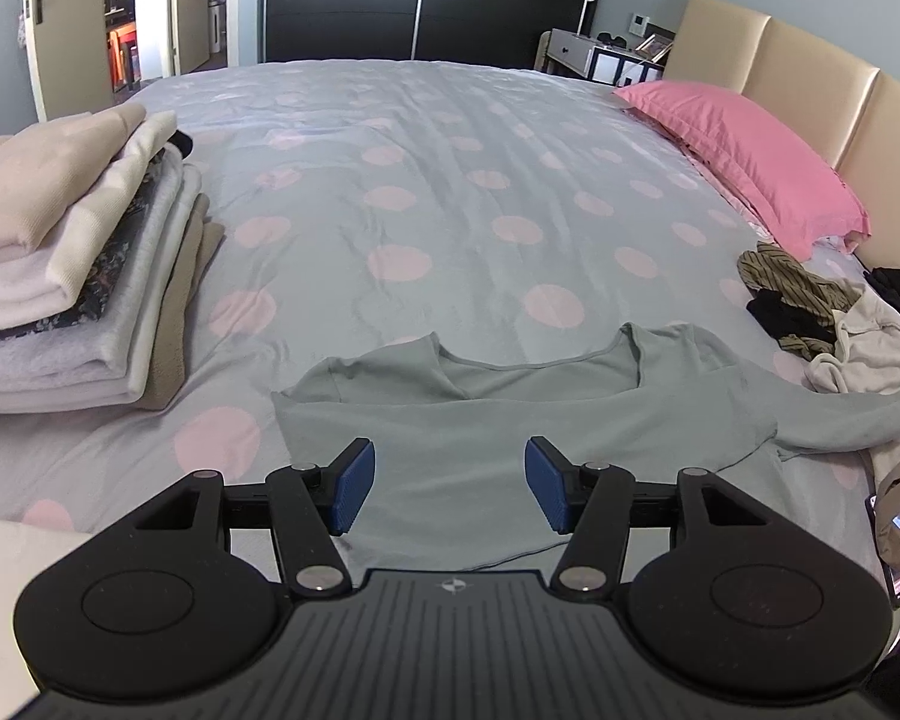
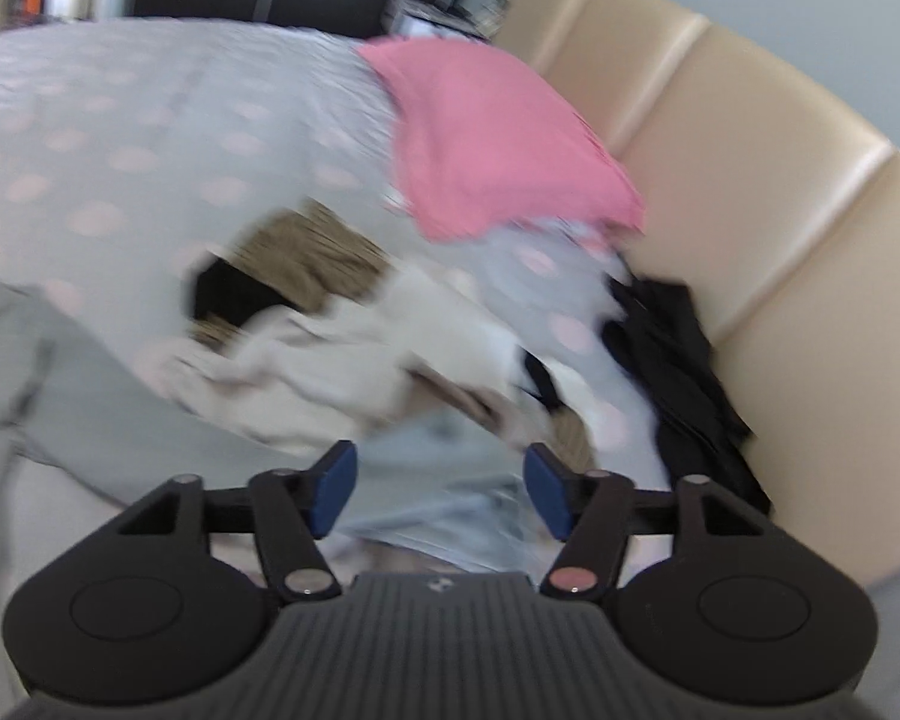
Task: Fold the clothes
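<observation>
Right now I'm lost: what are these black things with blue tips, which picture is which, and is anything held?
They are handheld tongs, one per hand, each carrying its own camera. The sharp picture looks along the left tongs, open over a grey-green top spread flat on the spotted bed. A folded stack sits left, a pink pillow by the headboard. The blurred picture looks along the right tongs, open above a heap of unfolded clothes. Neither holds anything.
</observation>
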{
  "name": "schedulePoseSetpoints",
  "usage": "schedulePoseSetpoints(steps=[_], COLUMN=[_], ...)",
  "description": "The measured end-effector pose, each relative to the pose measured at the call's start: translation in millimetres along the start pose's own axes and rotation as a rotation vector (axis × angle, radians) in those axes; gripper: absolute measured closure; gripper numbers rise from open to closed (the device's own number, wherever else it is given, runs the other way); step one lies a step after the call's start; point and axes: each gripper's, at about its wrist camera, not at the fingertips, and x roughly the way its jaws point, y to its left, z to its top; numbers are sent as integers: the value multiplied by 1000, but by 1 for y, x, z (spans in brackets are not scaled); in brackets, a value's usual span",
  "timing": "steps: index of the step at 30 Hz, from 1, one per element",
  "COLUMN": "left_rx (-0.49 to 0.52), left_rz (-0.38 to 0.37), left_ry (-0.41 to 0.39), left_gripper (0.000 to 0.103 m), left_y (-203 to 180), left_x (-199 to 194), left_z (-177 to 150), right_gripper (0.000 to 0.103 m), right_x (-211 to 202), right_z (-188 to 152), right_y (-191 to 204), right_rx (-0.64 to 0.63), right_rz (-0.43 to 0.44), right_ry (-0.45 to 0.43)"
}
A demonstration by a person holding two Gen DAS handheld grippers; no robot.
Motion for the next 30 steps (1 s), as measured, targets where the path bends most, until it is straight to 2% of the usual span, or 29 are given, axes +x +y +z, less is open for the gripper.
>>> schedulePoseSetpoints(steps=[1, 5, 8, 9, 10, 12, 13, 16, 19, 26, 30], left_rx=[-5, -6, 7, 13, 20, 36, 44, 57, 61, 75, 93], left_rz=[1, -4, 0, 0, -1, 1, 0, -8, -18, -48, -50], left_ry=[-4, -8, 12, 20, 27, 36, 37, 41, 42, 17, 6], left_gripper=[49, 49, 49, 49, 49, 49, 49, 49, 49, 49, 49], left_y=[1, 2, -2, -4, -6, -10, -12, -17, -21, -26, -27], left_x=[0, 3, 10, 13, 15, 18, 19, 21, 22, 8, 1], left_z=[0, 1, 0, -1, -1, -2, -3, -3, -2, -1, -1], right_gripper=[28, 27, 35, 47, 54, 85, 94, 98, 99, 99, 99], right_x=[6, 26, 40, 43, 45, 43, 41, 19, -11, -63, -87], right_z=[-3, -16, -23, -22, -22, -17, -15, -1, 18, 58, 82], right_y=[-6, -18, -17, -18, -19, -21, -22, -14, 7, 90, 139], right_rx=[7, -30, -89, -87, -83, -45, -26, 12, 41, 76, 113], right_rz=[-10, -23, -32, -30, -27, 12, 32, 120, 265, 559, 700], right_ry=[9, 37, 33, 29, 24, 16, 11, -19, -42, -21, -56])
